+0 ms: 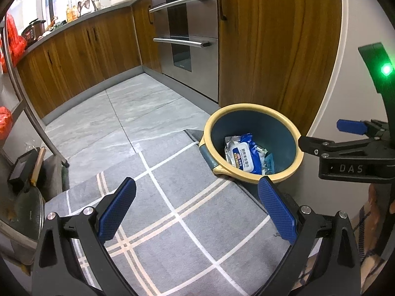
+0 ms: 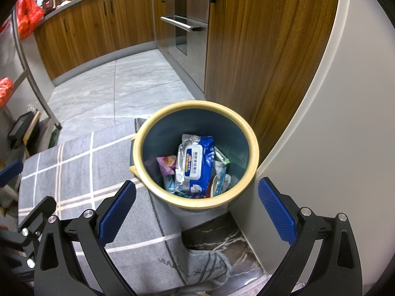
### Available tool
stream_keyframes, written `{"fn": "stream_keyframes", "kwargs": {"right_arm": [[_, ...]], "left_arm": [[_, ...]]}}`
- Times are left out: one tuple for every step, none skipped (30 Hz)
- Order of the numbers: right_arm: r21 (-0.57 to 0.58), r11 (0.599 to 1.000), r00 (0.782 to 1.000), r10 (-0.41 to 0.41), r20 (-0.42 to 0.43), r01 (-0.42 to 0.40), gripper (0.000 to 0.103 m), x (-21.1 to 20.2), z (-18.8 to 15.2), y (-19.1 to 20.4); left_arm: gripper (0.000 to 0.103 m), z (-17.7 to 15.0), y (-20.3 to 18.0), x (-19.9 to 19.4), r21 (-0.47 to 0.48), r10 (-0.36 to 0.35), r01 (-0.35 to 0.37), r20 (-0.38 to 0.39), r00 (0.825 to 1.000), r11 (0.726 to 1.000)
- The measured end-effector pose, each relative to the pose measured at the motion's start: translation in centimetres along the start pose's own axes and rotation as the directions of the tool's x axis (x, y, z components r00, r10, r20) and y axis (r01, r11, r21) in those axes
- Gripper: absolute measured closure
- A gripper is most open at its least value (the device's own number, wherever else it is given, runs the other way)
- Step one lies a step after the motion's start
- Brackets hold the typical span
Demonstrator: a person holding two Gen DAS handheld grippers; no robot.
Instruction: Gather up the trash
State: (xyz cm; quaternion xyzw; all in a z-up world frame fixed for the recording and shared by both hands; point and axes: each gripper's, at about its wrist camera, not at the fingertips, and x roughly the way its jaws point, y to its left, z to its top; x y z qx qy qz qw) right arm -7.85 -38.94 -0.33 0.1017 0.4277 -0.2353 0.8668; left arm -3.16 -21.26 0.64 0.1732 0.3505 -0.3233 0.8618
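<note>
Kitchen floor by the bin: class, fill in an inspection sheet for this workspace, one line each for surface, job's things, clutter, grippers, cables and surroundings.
Surface: grey tiled floor with a grey checked mat laid on it.
Job's things: blue bin with a yellow rim, at the mat's edge, holding a wet-wipes packet and smaller wrappers.
Clutter: no loose trash seen on floor or mat.
Grippers: left gripper open and empty over the mat; right gripper open and empty, above the bin's near rim.
Cables: nothing seen.
Surroundings: wooden cabinets, built-in oven, metal rack with red bags.
</note>
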Motion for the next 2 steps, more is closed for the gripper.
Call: {"fn": "stream_keyframes", "kwargs": {"right_arm": [[0.000,1.000,1.000,0.000,0.000,0.000,0.005,0.00,0.01,-0.01],[-0.001,1.000,1.000,0.000,0.001,0.000,0.005,0.00,0.01,-0.02]], "left_arm": [[0.005,-0.02,0.03,0.07,-0.001,0.003,-0.003,-0.005,1.000,1.000],[0.005,-0.07,0.12,0.08,-0.004,0.007,-0.007,-0.007,1.000,1.000]]}}
